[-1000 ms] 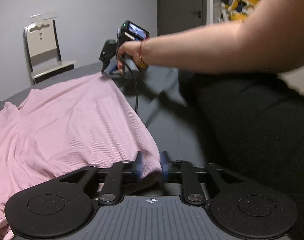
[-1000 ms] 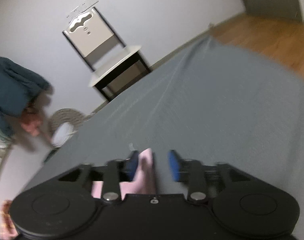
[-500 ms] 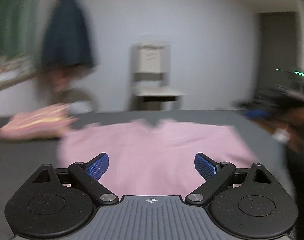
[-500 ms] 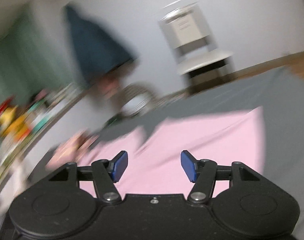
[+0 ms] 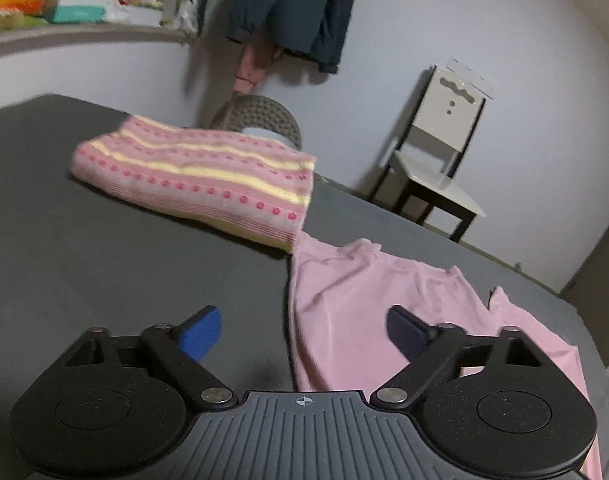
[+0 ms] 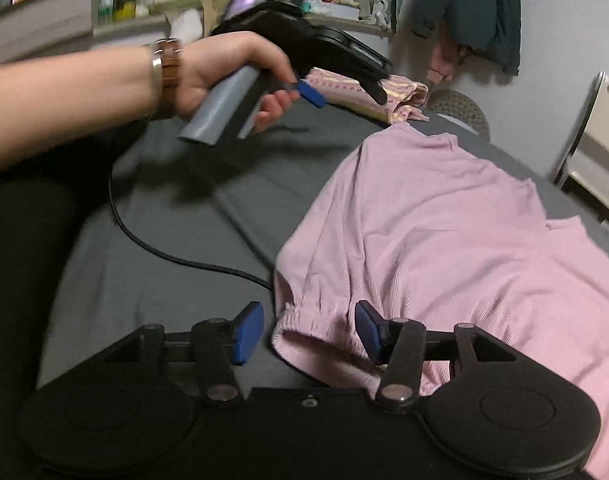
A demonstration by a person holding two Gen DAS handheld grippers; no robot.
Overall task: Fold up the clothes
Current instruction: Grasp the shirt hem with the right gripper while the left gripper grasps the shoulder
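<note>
A plain pink shirt (image 6: 436,216) lies spread on the dark grey bed (image 6: 164,240); in the left wrist view the pink shirt (image 5: 344,300) runs off to the right. My right gripper (image 6: 308,330) is open, its blue pads either side of the shirt's gathered hem, with nothing pinched. My left gripper (image 5: 304,330) is open above the shirt's left edge. In the right wrist view the left gripper (image 6: 340,92) hangs in the air, held by a hand wearing a bracelet. A folded pink and yellow striped garment (image 5: 200,176) lies further back on the bed.
A black cable (image 6: 164,248) trails across the bed toward the shirt. A white chair (image 5: 436,160) stands against the far wall beside a round woven basket (image 5: 260,118). A dark jacket (image 5: 292,8) hangs on the wall. A cluttered shelf (image 5: 64,4) runs along the left.
Both grippers let go of the pink shirt and opened. Both swung left: the striped folded garment came into the left view, and the right now hovers over the shirt's hem.
</note>
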